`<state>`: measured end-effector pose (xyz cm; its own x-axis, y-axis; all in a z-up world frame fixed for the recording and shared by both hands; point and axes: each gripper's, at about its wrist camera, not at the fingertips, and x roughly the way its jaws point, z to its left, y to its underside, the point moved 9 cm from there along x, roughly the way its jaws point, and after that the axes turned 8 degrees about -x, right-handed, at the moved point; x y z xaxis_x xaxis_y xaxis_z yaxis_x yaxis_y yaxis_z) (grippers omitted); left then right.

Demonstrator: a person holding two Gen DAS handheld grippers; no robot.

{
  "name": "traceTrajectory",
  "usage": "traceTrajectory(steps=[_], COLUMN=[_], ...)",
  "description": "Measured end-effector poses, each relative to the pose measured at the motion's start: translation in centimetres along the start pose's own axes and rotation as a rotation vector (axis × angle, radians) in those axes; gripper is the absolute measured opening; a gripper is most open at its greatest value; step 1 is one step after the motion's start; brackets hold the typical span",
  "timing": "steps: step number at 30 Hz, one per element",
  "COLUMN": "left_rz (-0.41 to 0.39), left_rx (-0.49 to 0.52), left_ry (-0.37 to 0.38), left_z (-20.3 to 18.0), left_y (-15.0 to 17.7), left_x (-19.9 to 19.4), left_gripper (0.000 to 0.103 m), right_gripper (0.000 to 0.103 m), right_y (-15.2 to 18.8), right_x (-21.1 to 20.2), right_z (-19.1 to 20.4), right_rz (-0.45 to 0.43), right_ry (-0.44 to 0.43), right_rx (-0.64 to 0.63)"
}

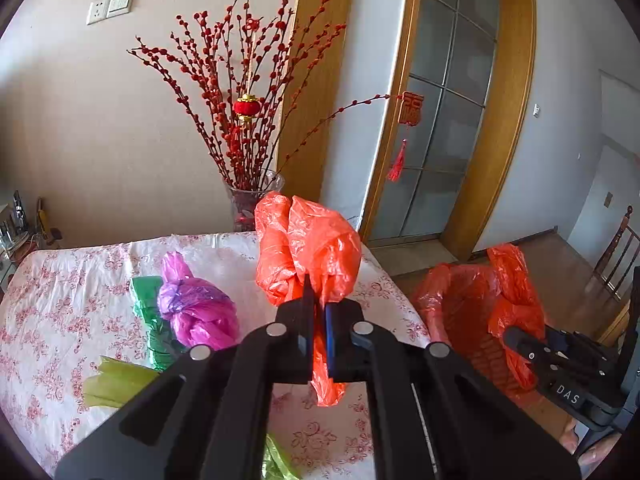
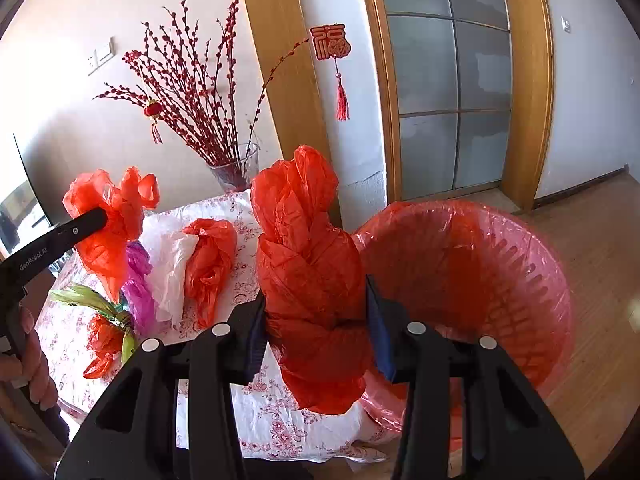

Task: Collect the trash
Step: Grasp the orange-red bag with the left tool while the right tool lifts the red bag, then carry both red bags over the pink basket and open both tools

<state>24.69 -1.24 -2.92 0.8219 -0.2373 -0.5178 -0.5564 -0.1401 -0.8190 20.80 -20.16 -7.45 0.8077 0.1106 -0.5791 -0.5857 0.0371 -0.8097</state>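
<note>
Far ahead of gripper, at back edge of the table (image 1: 60,280) w/ pink-flower cloth, a glass vase (image 1: 256,204) holds red berry branches (image 1: 236,92); a small red lantern (image 1: 245,107) hangs in them. Up-left on wall: white socket & switch (image 1: 110,6). Ahead-right: wood-frame door w/ frosted glass (image 2: 452,80), a red tassel ornament (image 2: 331,46) beside it. Far right: wooden chair (image 1: 618,256) on wood floor (image 2: 596,264).

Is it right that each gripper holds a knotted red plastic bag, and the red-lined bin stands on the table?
Not quite. The left gripper and right gripper each hold a red bag, but the red-lined bin stands on the floor beside the table, as the right wrist view shows.
</note>
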Motion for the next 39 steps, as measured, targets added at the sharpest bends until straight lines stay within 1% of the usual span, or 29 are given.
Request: traceTrajectory(steps=[8, 17, 29, 32, 39], left_rz=[0.017, 0.041, 0.075, 0.084, 0.109], left_rx=[0.027, 0.057, 0.097, 0.108, 0.112], left_ry=[0.075, 0.152, 0.204, 0.216, 0.275], left_z=[-4.0, -8.2, -10.6, -11.2, -13.5], left_y=[1.1, 2.4, 3.8, 4.1, 4.7], left_x=[-0.3, 0.0, 1.0, 1.5, 2.6], left_gripper=[0.006, 0.006, 0.006, 0.006, 0.006], right_gripper=[0.044, 0.044, 0.044, 0.044, 0.044], right_y=[-1.6, -2.1, -1.5, -1.4, -1.1], right_x=[-3.1, -5.1, -5.1, -5.1, -5.4], right_z=[-1.5, -3.4, -4.8, -5.7, -8.3], right_rz=[-0.061, -0.098, -0.096, -0.097, -0.101], right_ry=[0.033, 0.07, 0.087, 0.098, 0.134], right_rx=[0.014, 0.038, 0.068, 0.084, 0.123])
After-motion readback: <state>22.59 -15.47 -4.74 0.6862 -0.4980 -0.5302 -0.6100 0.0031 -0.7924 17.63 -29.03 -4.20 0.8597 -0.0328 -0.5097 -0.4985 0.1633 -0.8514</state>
